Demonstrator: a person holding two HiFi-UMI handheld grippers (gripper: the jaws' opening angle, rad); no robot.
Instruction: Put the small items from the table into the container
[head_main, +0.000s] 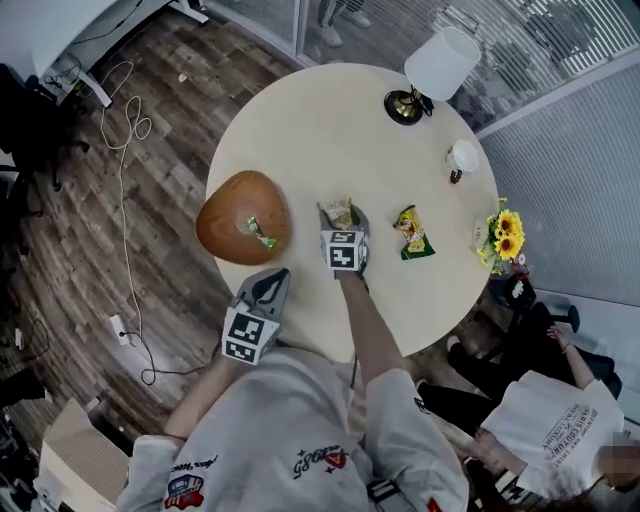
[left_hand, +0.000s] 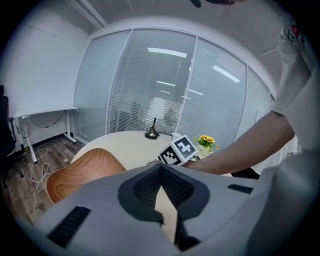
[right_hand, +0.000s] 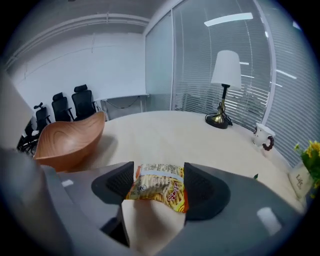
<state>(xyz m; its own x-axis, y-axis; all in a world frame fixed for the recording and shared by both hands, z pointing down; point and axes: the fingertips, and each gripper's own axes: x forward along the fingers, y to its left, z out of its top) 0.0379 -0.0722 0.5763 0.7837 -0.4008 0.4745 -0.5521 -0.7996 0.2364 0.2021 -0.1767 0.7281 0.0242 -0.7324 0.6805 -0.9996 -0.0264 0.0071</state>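
Lying between jaws of right hand-held gripper (right_hand: 159, 173): snack packet (right_hand: 158, 188).

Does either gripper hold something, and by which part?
Nothing. The snack packet lies between open jaws of the right gripper; the left gripper is shut.

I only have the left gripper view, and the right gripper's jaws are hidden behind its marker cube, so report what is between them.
Observer: A yellow-orange snack packet lies between the open jaws of the right gripper, on the table.
Operator: Now tell me what the wooden bowl holds.
Observer: The head view shows one small green-wrapped item inside it.
Operator: List what is left to collect.
Observer: One more green and yellow packet lies on the table, right of the right gripper in the head view.
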